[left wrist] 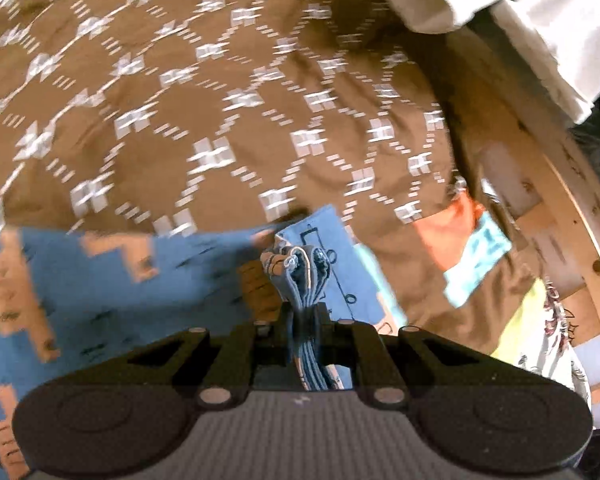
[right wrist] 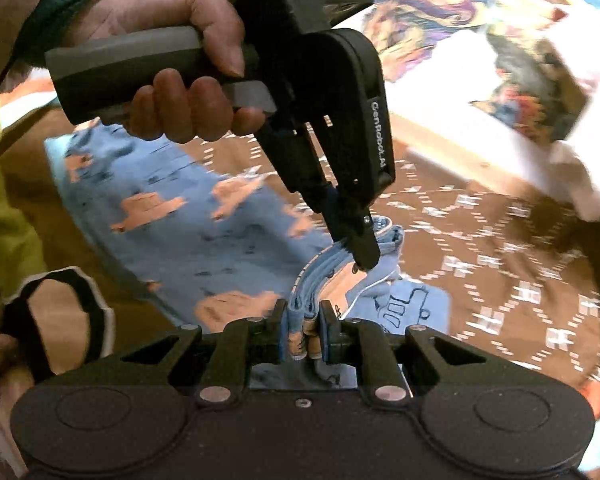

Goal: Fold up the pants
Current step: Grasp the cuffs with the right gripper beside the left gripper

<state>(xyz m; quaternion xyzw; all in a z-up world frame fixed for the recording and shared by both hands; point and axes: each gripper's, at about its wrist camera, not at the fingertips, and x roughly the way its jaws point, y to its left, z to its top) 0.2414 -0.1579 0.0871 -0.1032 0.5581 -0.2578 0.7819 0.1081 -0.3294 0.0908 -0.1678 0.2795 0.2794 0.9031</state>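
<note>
Brown patterned bedspread (left wrist: pixel 204 92) underneath all. Blue pants (right wrist: pixel 188 232) spread across it, edge bunched up. Left gripper (right wrist: pixel 354 254) clamped tight on that bunched edge; right gripper (right wrist: pixel 305 330) pinching same layered edge just beside.

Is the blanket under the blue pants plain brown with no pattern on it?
No, the brown blanket under the blue pants has a white diamond and cross pattern all over it.

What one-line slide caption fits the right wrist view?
Both grippers, right gripper and left gripper, pinch bunched blue patterned pants above a brown patterned bedspread.
</note>
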